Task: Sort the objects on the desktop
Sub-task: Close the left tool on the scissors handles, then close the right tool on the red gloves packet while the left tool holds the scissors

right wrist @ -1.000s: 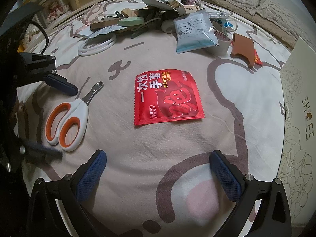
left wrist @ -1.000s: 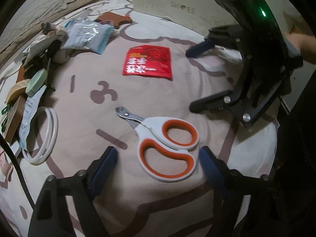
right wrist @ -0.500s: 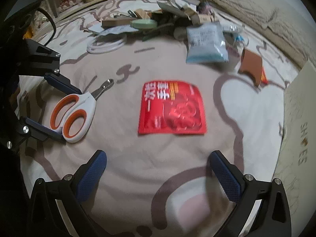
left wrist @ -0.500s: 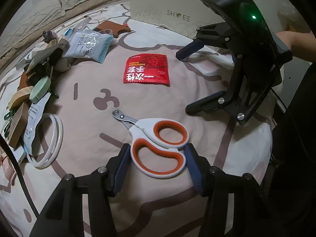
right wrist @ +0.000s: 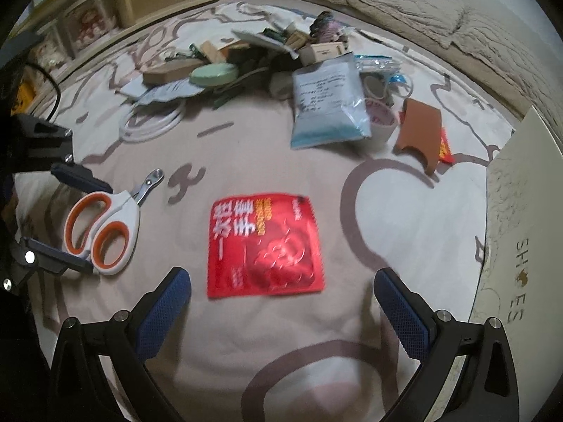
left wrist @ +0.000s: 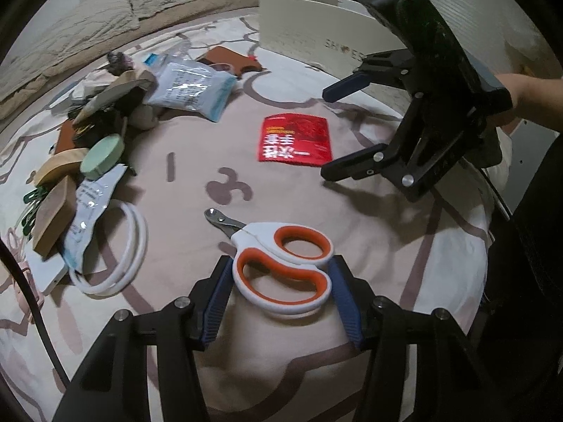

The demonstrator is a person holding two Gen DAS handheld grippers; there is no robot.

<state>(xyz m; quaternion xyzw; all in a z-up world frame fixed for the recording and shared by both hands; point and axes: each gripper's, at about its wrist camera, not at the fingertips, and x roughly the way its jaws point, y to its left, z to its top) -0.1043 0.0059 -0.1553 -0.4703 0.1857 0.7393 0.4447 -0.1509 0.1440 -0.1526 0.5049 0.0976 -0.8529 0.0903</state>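
Note:
White scissors with orange-lined handles lie blades away from me on the patterned cloth. My left gripper is shut on their handle loops, one blue pad on each side. The right wrist view shows the same scissors at far left, inside the left gripper. Whether they are off the cloth I cannot tell. A red flat packet with white print lies just ahead of my right gripper, which is open with nothing between its pads. From the left wrist view, the right gripper hovers beside the packet.
Clutter is heaped at the far side: a blue-white plastic bag, a green round case, wooden blocks, a white cable coil, a tape roll and a brown leather holder. A pale shoe box stands to the right.
The left jaws have closed from wide open onto the scissors' handles. The right gripper has shifted, so the red packet now sits lower in its view, nearer the fingers.

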